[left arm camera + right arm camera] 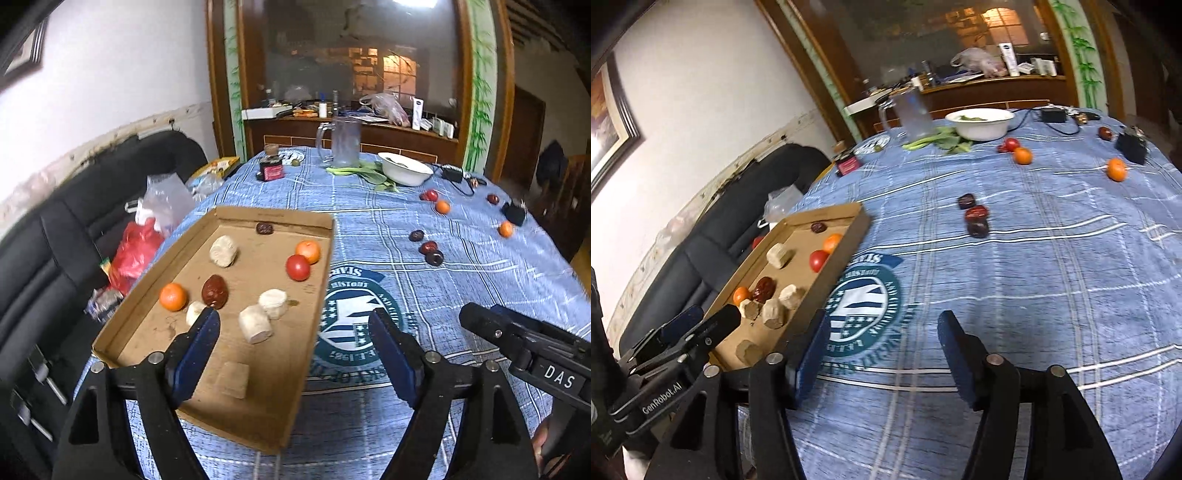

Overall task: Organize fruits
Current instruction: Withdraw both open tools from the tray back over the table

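Observation:
A cardboard tray [258,402] lies on the table's left side. It holds two oranges [173,296], a tomato [297,267], red dates [214,291] and several pale cake pieces [255,324]. My left gripper [295,332] is open and empty above the tray's near right edge. My right gripper [882,332] is open and empty over the cloth's green emblem [866,310]. Loose dates [976,220], oranges [1116,169] and a tomato [1011,144] lie farther out on the cloth. The tray also shows in the right wrist view [849,236].
The table wears a blue checked cloth [461,280]. At the far end stand a glass jug [345,142], a white bowl [405,169], greens [364,172], a dark jar [271,168] and chargers [1132,146]. A black sofa [55,240] with bags is at the left.

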`<action>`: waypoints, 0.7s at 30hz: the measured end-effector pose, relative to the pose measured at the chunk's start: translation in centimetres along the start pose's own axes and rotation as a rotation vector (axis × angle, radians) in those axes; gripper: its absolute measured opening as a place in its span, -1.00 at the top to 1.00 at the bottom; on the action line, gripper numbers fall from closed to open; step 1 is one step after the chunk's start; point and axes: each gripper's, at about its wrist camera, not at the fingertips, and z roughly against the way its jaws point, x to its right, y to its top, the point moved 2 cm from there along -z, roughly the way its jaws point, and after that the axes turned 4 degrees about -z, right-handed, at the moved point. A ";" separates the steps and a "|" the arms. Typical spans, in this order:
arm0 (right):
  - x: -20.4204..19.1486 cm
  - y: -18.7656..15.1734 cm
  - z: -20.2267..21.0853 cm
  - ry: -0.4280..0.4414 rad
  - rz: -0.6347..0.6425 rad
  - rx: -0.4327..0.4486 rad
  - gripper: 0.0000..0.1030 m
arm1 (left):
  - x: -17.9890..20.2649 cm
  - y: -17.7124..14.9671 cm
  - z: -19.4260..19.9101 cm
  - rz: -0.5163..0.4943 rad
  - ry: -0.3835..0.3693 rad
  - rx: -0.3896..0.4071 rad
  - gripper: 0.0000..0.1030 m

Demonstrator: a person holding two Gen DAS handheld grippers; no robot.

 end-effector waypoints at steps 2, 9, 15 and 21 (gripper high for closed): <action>0.8 0.0 0.6 0.000 -0.005 0.012 -0.35 | 1.1 0.2 0.4 -0.025 0.016 0.011 -0.60; 2.8 0.0 1.9 0.015 -0.045 0.037 -0.38 | 4.2 0.3 1.2 -0.112 0.049 0.030 -0.60; 3.8 -0.5 2.6 0.012 -0.055 0.042 -0.39 | 5.6 0.0 1.1 -0.143 0.048 0.020 -0.60; 4.4 -0.5 2.9 0.009 -0.068 0.045 -0.40 | 6.5 -0.2 1.0 -0.165 0.049 0.015 -0.60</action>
